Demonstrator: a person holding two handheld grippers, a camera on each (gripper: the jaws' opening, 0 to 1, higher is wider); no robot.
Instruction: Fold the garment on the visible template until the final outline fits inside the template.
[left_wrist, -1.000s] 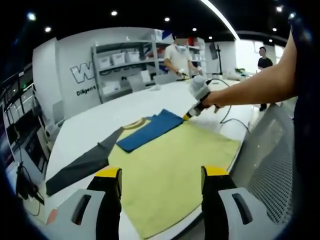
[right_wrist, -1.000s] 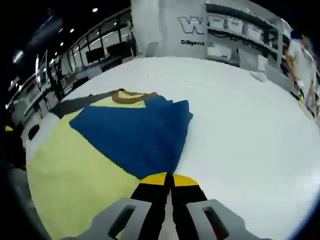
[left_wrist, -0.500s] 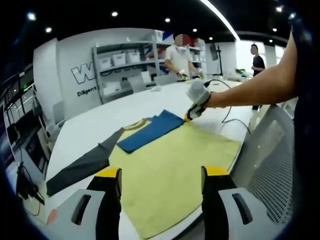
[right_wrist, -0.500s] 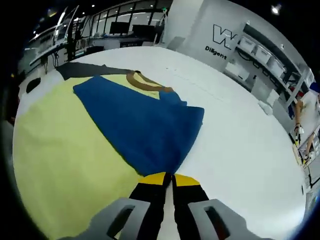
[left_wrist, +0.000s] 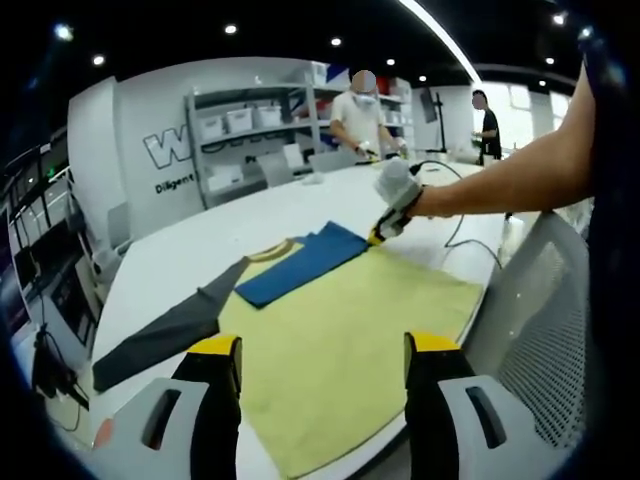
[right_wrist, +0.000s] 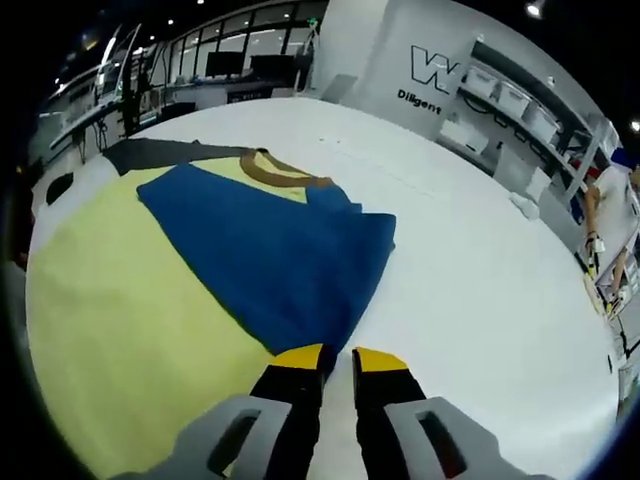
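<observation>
Folding looks underway: the garment (left_wrist: 350, 330) lies flat on the white counter (right_wrist: 480, 280), its blue sleeve (right_wrist: 275, 255) laid across the yellow body, probably to narrow the outline. Right tool (right_wrist: 337, 358) sits at the sleeve's edge, jaws slightly apart with no cloth between them, so likely just let go. Left tool (left_wrist: 315, 350) hangs over the garment's near hem, jaws wide, holding nothing. Dark grey sleeve (left_wrist: 165, 330) lies unfolded. Soft matte knit, brown collar (right_wrist: 285, 172).

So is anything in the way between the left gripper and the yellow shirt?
Nothing visible is. The left gripper hangs open right over the near edge of the yellow shirt, with only air between its fingers and the cloth. The blue sleeve lies farther off.
</observation>
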